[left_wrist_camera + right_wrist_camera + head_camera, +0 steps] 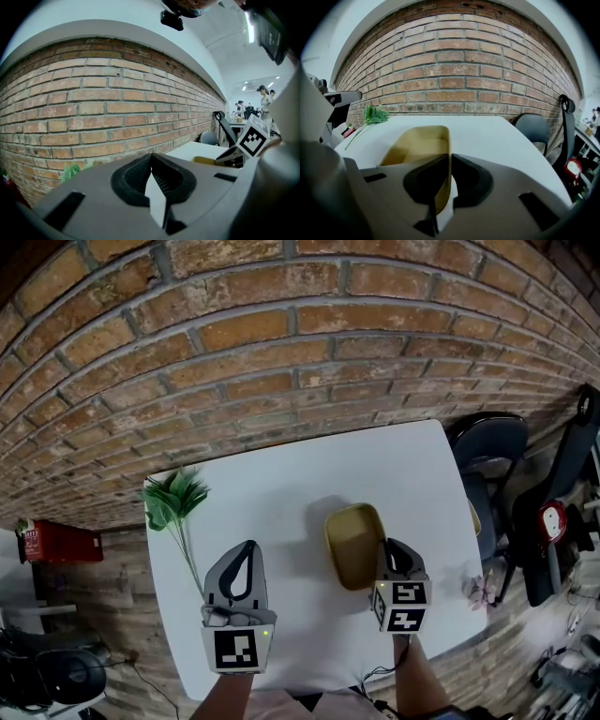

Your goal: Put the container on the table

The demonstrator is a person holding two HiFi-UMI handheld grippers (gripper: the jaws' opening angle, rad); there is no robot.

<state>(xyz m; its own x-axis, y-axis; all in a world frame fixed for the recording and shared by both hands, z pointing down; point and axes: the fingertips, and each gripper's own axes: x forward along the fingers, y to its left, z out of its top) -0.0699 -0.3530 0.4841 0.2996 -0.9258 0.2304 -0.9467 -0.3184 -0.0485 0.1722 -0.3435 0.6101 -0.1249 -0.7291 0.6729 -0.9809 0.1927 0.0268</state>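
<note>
Two grippers: we see both above the white table (281, 512), one to each side of the container (354, 545).
Left gripper (247, 546): clenched on nothing, its jaws meeting at the tips. It is well to the left of the container and apart from it.
Right gripper (388, 546): grasping the container by its right long wall, which runs between the two jaws in the right gripper view (449, 157).
Container: a yellow, oblong, open-topped tub over the table's right half. We cannot tell whether its base rests on the top or hangs just above it.
Surface: a plain white top with rounded corners, showing on every side of the container.
Green sprig (174, 495): lies far left of the container, by the top's corner nearest the wall.
Small pink item (478, 589): right of the container at the top's edge, too small for us to identify.
Brick wall (281, 352): beyond the container, running along the top's far edge.
Chair (487, 451): dark, beyond and right of the container, just off the top.
Red box (56, 542): far left of the container, low against the wall, off the table.
Edges: the right edge is the one closest to the container. The near edge lies on our side of it, under the grippers' marker cubes.
Open room: we note bare top between the container and the left gripper, and between the container and the wall.
</note>
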